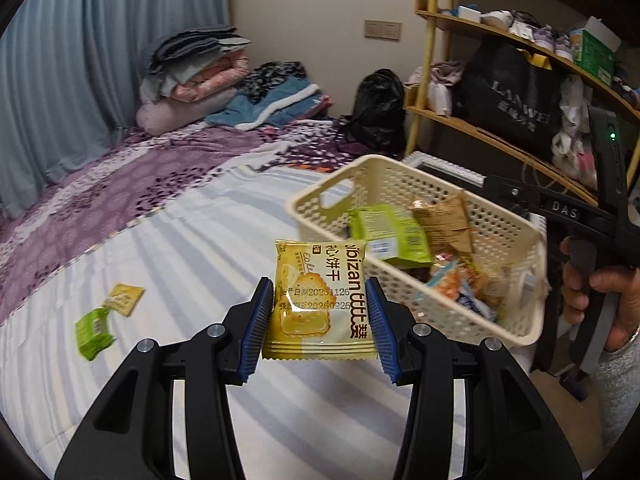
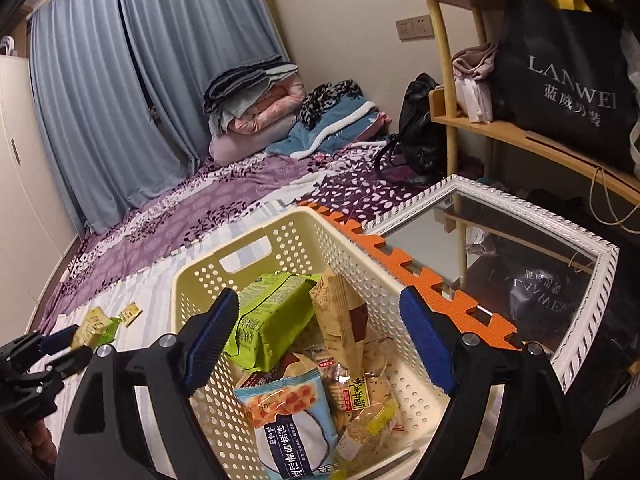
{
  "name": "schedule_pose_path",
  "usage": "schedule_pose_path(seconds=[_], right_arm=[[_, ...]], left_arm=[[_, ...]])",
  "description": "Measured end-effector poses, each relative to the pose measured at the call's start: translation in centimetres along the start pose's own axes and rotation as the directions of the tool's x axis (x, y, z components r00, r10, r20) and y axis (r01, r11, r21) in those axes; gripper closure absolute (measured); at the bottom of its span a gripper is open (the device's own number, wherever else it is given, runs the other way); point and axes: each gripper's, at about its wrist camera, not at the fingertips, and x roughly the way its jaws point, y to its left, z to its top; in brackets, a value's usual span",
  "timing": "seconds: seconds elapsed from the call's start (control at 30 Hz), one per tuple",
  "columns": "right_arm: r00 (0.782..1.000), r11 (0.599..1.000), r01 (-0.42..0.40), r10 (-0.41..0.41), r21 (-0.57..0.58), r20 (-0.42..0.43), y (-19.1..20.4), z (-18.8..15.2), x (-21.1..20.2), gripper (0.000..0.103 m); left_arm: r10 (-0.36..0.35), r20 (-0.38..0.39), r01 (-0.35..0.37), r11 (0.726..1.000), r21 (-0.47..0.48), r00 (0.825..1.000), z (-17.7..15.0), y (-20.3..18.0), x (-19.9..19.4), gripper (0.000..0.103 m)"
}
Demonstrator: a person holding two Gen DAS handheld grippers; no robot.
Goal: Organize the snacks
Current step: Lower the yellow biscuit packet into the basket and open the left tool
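Striped bedding under left gripper (image 1: 320,322) clamping a yellow glossy cracker packet (image 1: 320,300); right gripper (image 2: 320,338) gapes wide

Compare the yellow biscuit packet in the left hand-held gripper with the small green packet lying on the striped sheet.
The yellow biscuit packet is clamped in the left hand-held gripper, raised; the small green packet lies loose on the striped sheet. The yellow one looks flat, the green one crumpled. Both remain outside the cream perforated basket.

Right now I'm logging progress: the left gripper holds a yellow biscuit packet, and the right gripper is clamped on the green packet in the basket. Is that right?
Not quite. The left gripper does hold the yellow biscuit packet, but the right gripper is open above the basket, gripping nothing; the green packet lies loose inside. The right wrist view shows it.
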Motion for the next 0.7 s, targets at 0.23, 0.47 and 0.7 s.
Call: schedule_pose_path(seconds=[0.23,0.47,0.7], right_arm=[[0.999,1.0,0.025,-0.024,-0.017,0.034,-0.6,-0.1,-1.0,0.021],[0.999,0.999,0.04,-0.041,0.02,0.033,-2.2,-0.3,-1.2,0.021],[0.998,0.998,0.047,-0.048,0.039,0.032,-3.2,-0.6,-1.7,0.021]], left_arm=[[-0.115,-0.029,0.116,0.992,0.042,0.993,1.7,-3.8,2.0,0.055],[-0.162,-0.042,0.165,0.983,0.079,0.986,2.9,-6.7,3.8,0.055],[-0.207,-0.01,0.207,0.976,0.07,0.978,3.5,-8.2,4.7,0.005]])
